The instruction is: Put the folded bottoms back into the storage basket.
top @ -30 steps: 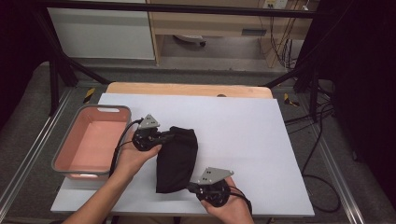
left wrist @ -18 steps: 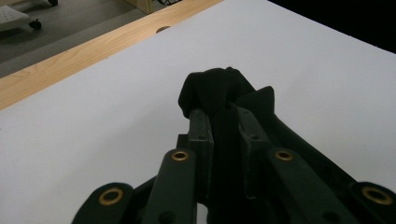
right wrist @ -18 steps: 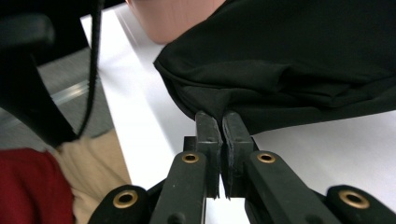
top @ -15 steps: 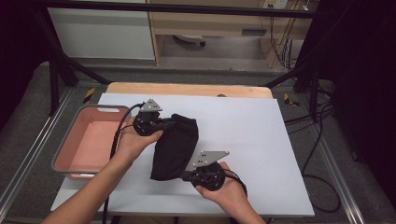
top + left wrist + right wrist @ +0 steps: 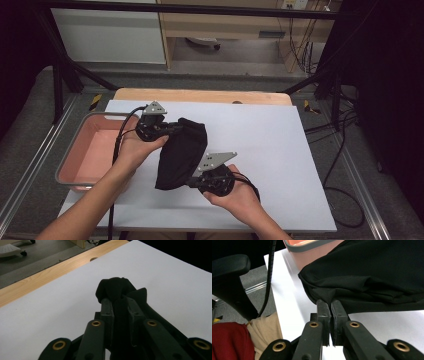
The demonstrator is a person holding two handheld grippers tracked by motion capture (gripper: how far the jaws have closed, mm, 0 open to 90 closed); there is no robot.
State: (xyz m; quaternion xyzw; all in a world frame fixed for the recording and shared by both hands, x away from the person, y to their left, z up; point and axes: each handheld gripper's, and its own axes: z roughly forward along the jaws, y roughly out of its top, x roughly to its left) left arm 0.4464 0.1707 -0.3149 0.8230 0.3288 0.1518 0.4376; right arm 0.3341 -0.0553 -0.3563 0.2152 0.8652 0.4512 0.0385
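I have the black cloth (image 5: 181, 152) pinched at two ends and lifted off the white table (image 5: 280, 145). My left gripper (image 5: 176, 129) grasps the far end of it: in the left gripper view the fingers (image 5: 107, 308) are clamped on a bunched fold of cloth (image 5: 115, 288) that bulges out past their tips, with the table's wooden edge (image 5: 50, 272) beyond. My right gripper (image 5: 192, 182) grasps the near end; in the right gripper view its fingers (image 5: 323, 307) are pressed almost together on a thin hem at the cloth's corner, and the rest of the cloth (image 5: 372, 272) spreads up and to the right above them.

From the high view the cloth hangs in a slack band between the two grippers, slanting from the left one down to the right one, over the left-middle part of the table. The pink bin (image 5: 75, 165) sits at the table's left edge, just beside my left hand (image 5: 132, 150). My right hand (image 5: 235, 195) is near the table's front edge.
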